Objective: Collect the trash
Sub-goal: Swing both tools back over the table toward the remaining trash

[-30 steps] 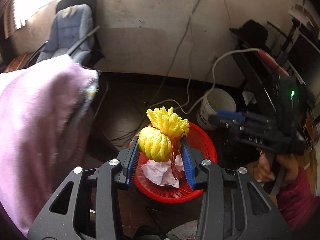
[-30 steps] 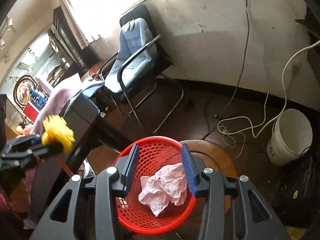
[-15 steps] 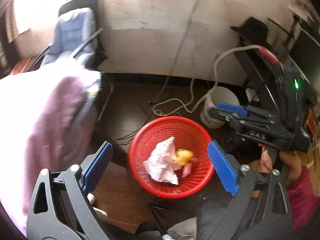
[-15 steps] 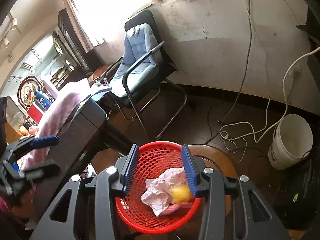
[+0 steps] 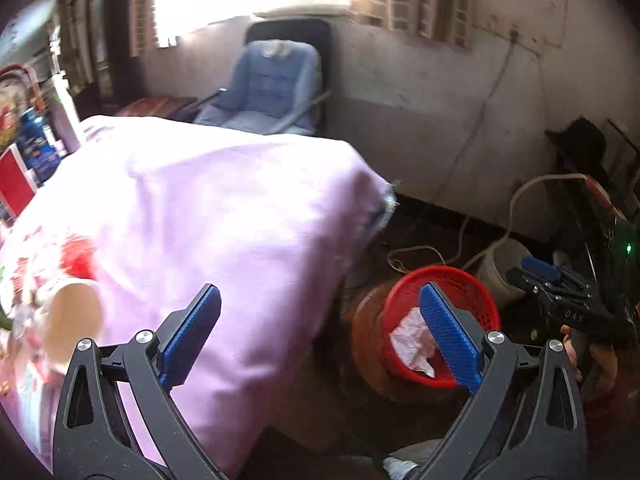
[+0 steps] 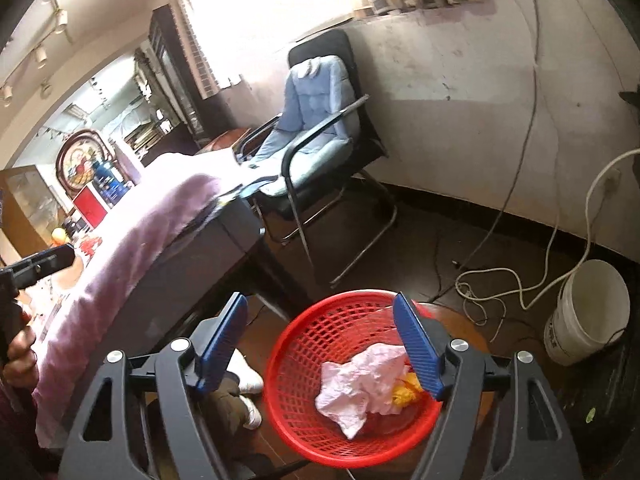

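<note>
Both sets of jaws wide and empty, just opened further: left gripper (image 5: 320, 336) over the pink-clothed table (image 5: 224, 216), right gripper (image 6: 324, 344) above the round red plastic mesh basket (image 6: 304, 344). Risk: clipping the basket rim, tipping it off its stool. Inside: crumpled pink paper (image 6: 356, 388), yellow net scrap (image 6: 406, 394).

Bright window (image 6: 256, 8) in stained wall (image 6: 460, 92); blue-cushioned chair (image 6: 316, 128) below it. Pink-clothed table (image 5: 208, 216) on the left, dark floor (image 6: 420, 248), white bucket (image 6: 588, 312), loose cables (image 6: 492, 292).
</note>
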### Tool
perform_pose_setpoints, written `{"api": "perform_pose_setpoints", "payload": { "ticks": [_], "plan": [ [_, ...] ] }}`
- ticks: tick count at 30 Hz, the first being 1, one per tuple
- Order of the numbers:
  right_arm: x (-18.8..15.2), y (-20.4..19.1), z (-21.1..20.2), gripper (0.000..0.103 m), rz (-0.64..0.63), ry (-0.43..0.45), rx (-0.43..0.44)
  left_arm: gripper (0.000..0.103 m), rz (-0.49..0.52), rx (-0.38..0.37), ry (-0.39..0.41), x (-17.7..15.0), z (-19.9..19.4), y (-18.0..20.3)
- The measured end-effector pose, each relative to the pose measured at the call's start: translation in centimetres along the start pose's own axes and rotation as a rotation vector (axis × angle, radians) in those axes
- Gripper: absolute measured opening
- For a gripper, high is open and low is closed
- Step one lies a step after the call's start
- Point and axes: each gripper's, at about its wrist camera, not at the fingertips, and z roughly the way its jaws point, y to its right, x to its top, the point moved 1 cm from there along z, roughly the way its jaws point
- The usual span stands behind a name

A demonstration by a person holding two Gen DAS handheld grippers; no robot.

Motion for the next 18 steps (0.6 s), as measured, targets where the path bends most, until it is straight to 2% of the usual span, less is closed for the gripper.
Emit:
{"api": "perform_pose_setpoints", "payload": {
  "ticks": [3, 5, 12, 14, 18],
  "plan": [
    [0.3, -1.8, -0.2, 0.075, -0.033, -0.003, 0.016, 0.096, -0.021, 0.037, 0.038, -0.5, -1.9, -1.9],
    [0.4, -3.5, -0.5, 0.083, -0.065, 0.001, 0.025, 0.096, -0.028, 0.068, 0.059, -0.9, -3.1, -3.4],
    [0.7, -9.2, -1.0, 0.087, -0.153, -0.010, 0.079, 0.096, -0.083, 0.221, 0.114, -2.6, -7.6, -10.0],
    [0.9, -10.9, -1.1, 0.092, -0.171, -0.017, 0.098, 0.096, -0.114, 0.278, 0.135, -3.2, -9.3, -12.8],
    [1.3, -14.1, -1.0, 0.094, -0.197, -0.035, 0.137, 0.096, -0.160, 0.417, 0.150, -4.6, -12.0, -18.7]
  ]
}}
